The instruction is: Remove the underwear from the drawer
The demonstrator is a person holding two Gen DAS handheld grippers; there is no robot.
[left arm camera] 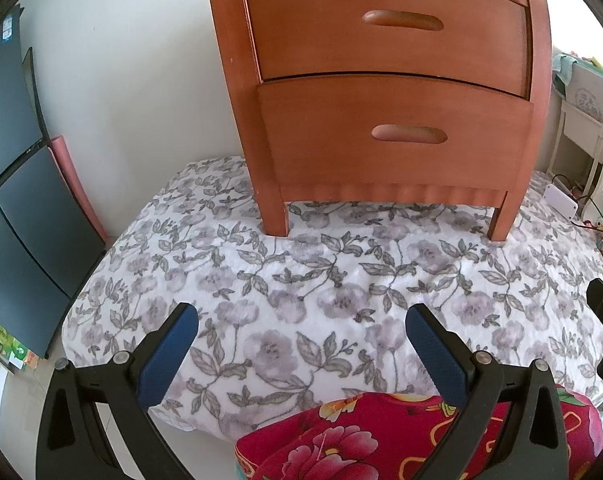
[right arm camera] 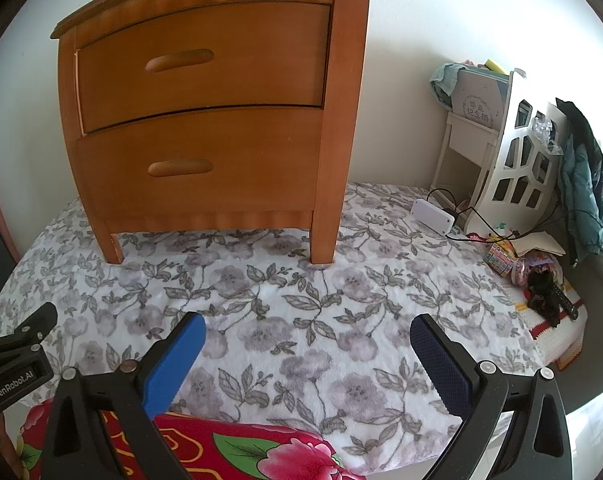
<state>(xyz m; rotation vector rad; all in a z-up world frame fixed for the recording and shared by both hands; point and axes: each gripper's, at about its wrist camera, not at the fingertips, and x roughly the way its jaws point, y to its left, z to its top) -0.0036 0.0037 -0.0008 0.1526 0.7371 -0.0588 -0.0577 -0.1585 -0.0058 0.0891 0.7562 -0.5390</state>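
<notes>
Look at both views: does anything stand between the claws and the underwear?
Yes. Both drawers of the nightstand are shut, so the underwear is hidden. The upper drawer front and lower one block it. Only bare floral bedspread lies before the open left claw and right claw.

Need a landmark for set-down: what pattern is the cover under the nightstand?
White cover with grey-purple flowers and leaves; clearest in the right wrist view.

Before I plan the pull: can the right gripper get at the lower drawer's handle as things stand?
Probably yes. The right gripper has open, empty jaws, and only bare floral bedspread lies between it and the lower drawer handle, which faces it unobstructed.
</notes>
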